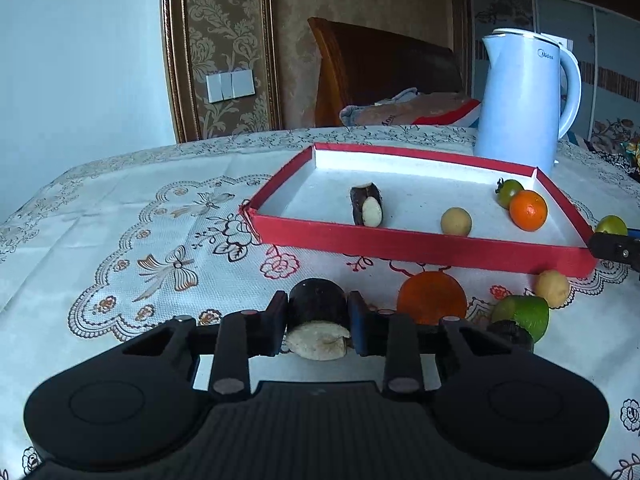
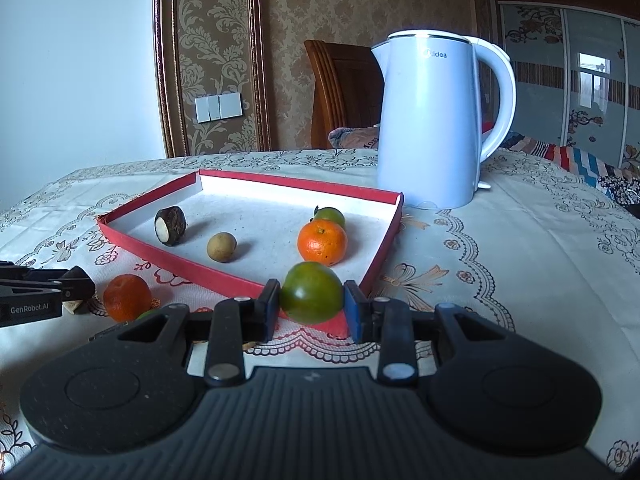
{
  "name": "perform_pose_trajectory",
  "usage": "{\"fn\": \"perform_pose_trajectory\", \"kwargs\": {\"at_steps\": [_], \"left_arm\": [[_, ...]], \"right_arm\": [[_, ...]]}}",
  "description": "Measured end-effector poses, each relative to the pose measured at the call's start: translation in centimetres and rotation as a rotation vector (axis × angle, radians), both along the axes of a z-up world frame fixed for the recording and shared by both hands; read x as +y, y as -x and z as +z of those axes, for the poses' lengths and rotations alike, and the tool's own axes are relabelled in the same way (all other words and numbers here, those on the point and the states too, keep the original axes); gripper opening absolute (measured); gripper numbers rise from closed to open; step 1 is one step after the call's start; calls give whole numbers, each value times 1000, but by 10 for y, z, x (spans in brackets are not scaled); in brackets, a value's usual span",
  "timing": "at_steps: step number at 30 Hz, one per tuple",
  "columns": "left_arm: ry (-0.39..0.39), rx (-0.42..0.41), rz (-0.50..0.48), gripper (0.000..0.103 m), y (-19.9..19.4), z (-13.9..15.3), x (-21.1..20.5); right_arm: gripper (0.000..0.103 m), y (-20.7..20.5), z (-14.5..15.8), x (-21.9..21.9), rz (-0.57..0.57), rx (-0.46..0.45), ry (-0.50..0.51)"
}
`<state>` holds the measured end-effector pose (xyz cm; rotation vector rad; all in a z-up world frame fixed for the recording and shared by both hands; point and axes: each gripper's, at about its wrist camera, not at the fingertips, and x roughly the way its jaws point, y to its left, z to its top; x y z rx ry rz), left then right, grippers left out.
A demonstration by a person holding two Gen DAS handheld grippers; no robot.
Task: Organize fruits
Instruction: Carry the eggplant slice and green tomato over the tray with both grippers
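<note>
Item 1. Between the pads of our left gripper (image 1: 318, 322) we hold a short dark-skinned stub of peeled root or fruit with a pale cut face (image 1: 318, 320); the jaws are closed on its flanks, cut face toward the camera. We judge it firm, light and slightly tacky at the cut; the dark skin is the better surface to hold.

Item 2. Between the pads of our right gripper (image 2: 312, 312) sits a round green tomato-like fruit (image 2: 312, 297), clamped at its widest girth, just short of the near corner of the tray. We judge it smooth, likely slippery and bruisable, so light pressure suits it.

Item 3. Loose on the embroidered white tablecloth (image 1: 120, 220), right of the left gripper: one orange mandarin (image 1: 432, 296), one green lime-like fruit (image 1: 524, 314), one small tan round fruit (image 1: 553, 288).

Item 4. Ahead of both grippers, a shallow red cardboard tray with white lining (image 1: 400, 240). It holds a second dark stub with pale end (image 1: 367, 210), a tan round fruit (image 1: 456, 221), an orange mandarin (image 1: 528, 210) and, touching it behind, a small green tomato (image 1: 509, 192).

Item 5. Beyond the tray, a tall white plastic electric kettle (image 2: 432, 120), marked "Midea".

Item 6. On the left gripper's side, seen from the right wrist: "GenRobot.AI".
</note>
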<state>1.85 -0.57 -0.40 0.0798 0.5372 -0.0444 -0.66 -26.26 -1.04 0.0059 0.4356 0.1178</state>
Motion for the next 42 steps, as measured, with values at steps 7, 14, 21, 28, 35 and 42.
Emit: {"fn": "perform_pose_trajectory", "kwargs": {"at_steps": [7, 14, 21, 28, 35, 42], "left_arm": [[-16, -66, 14, 31, -9, 18, -3], [10, -60, -19, 31, -38, 26, -20], [-9, -49, -48, 31, -63, 22, -43], [-40, -68, -5, 31, -87, 18, -51], [-66, -50, 36, 31, -110, 10, -54], [-23, 4, 56, 31, -129, 3, -46]], "right_arm": [[32, -8, 11, 4, -7, -28, 6], [32, -31, 13, 16, -10, -13, 35], [32, -61, 5, 21, -21, 57, 41], [32, -84, -6, 24, -34, 123, 48], [32, -99, -9, 32, -55, 120, 86], [32, -118, -10, 37, -82, 120, 99]]}}
